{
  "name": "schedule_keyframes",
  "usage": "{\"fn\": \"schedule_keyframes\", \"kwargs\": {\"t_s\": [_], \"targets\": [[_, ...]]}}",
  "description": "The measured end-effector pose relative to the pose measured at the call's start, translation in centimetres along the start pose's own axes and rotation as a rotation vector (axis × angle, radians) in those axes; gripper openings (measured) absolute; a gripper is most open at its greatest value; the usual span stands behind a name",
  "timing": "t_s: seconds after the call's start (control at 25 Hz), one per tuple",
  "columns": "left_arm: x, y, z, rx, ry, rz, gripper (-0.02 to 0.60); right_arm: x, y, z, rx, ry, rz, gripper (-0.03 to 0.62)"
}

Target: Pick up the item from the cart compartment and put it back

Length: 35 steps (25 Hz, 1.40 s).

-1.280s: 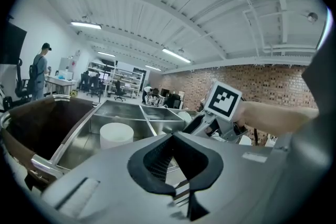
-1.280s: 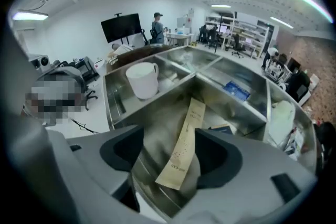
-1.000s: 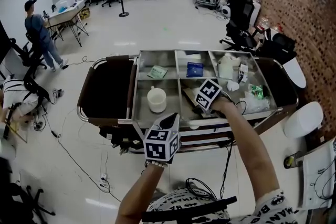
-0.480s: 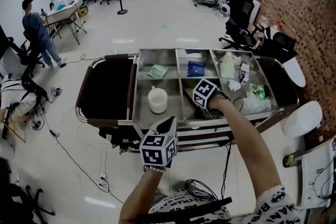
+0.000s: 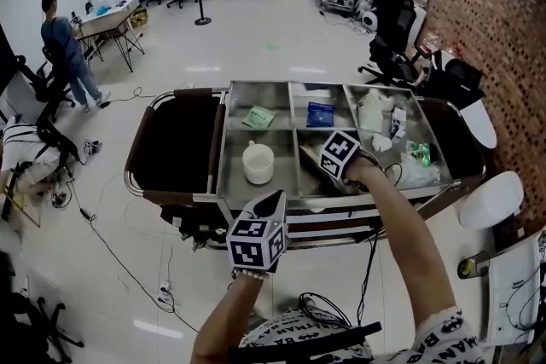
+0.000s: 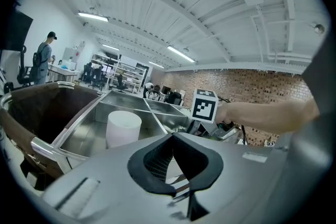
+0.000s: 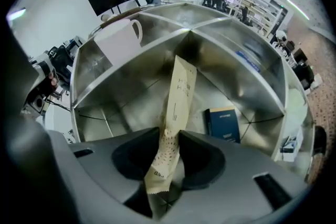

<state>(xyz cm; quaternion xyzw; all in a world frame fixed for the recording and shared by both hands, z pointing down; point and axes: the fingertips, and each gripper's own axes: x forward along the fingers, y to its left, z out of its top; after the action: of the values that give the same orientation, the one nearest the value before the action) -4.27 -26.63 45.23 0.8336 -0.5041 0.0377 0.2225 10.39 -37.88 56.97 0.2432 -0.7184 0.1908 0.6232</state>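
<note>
A steel cart [image 5: 220, 183] with several open compartments stands before me. My right gripper [image 7: 169, 152] points down into the middle front compartment. Its jaws have just been closing and now pinch a long tan paper packet [image 7: 176, 107] that stands up between them. In the head view the marker cube of the right gripper [image 5: 339, 154] hides the jaws, and the tan packet [image 5: 307, 156] shows just left of it. The left gripper [image 5: 275, 199] hovers at the cart's near rim, shut and holding nothing [image 6: 173, 165].
A white mug [image 5: 257, 163] stands in the left front compartment. A dark blue booklet [image 7: 224, 123] lies beside the packet. A green packet [image 5: 258, 117], a blue packet [image 5: 318, 113] and white bottles [image 5: 368, 108] fill other compartments. Office chairs [image 5: 388, 55] stand at right, a person [image 5: 66, 47] far left.
Both hands stay nearly where they were. The head view shows no clear difference around the cart.
</note>
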Motion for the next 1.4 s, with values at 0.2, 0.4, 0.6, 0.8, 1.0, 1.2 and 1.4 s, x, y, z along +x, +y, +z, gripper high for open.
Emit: {"fn": "schedule_keyframes", "kwargs": {"t_s": [0.2, 0.4, 0.6, 0.8, 1.0, 1.2, 1.4], "targets": [[0.3, -0.5, 0.1, 0.007, -0.002, -0.002, -0.003, -4.8, -0.7, 1.9, 0.03, -0.192, -0.052, 0.135], [-0.1, -0.9, 0.7, 0.011, -0.022, -0.011, -0.003, -12.3, -0.8, 4.3, 0.109, -0.534, -0.08, 0.135], [-0.6, -0.9, 0.8, 0.018, -0.039, 0.004, -0.003, -19.5, 0.5, 4.5, 0.116, -0.792, -0.127, 0.135], [-1.6, -1.0, 0.1, 0.043, -0.067, 0.015, -0.003, -23.4, 3.1, 1.9, 0.123, -1.001, -0.161, 0.133], [-3.3, -1.4, -1.8, 0.067, -0.081, 0.045, -0.003, -22.1, 6.5, -3.4, 0.183, -1.106, -0.135, 0.132], [-4.8, -2.3, -3.0, 0.095, -0.08, 0.06, -0.003, -19.1, 9.2, -8.3, 0.241, -1.087, -0.14, 0.13], [-5.7, -3.0, -4.5, 0.089, -0.071, 0.057, -0.003, -16.7, 11.7, -11.8, 0.307, -1.084, -0.125, 0.13]]}}
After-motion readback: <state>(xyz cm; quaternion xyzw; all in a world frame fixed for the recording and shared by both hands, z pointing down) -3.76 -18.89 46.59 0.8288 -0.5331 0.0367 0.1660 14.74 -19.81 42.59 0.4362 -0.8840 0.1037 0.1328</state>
